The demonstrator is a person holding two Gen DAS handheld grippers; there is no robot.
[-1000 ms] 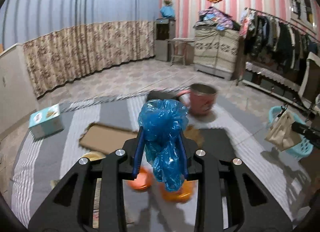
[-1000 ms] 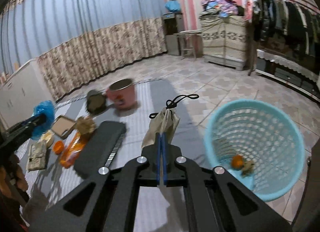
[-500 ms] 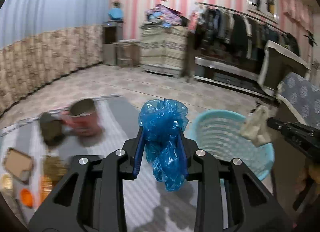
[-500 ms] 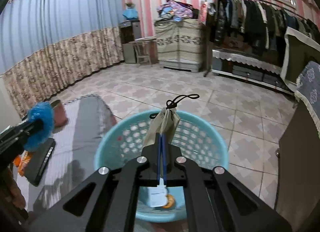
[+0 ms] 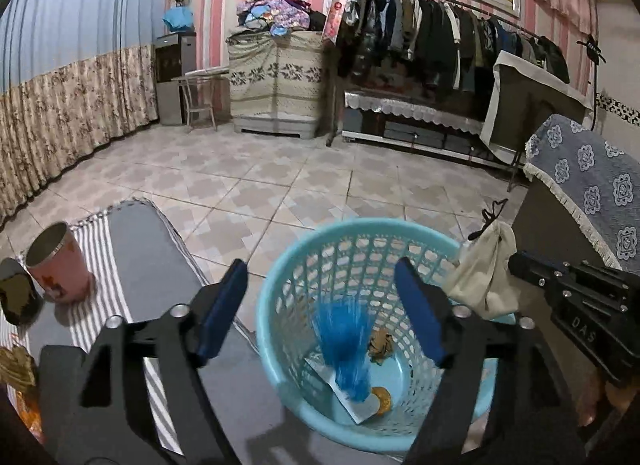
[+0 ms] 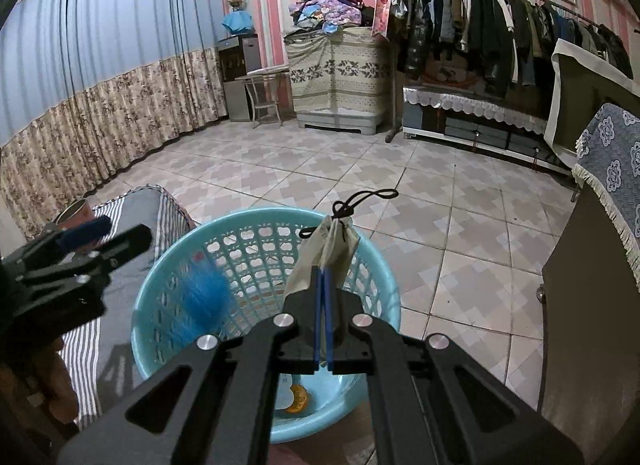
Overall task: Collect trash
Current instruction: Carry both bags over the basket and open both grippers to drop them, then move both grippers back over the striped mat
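Blue bag (image 5: 348,349) dropped from just-opened left tongs (image 5: 322,305) into basket (image 5: 280,349).

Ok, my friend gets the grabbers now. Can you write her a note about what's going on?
Left gripper: jaws just opened, nothing between them; the blue bag is dropping into the basket.
Right gripper: shut on the beige pouch, held over the basket.
Done: a paper scrap and an orange bit already lie in the basket.
Left: let the pouch go. A pink cup and other bits sit on the striped mat.
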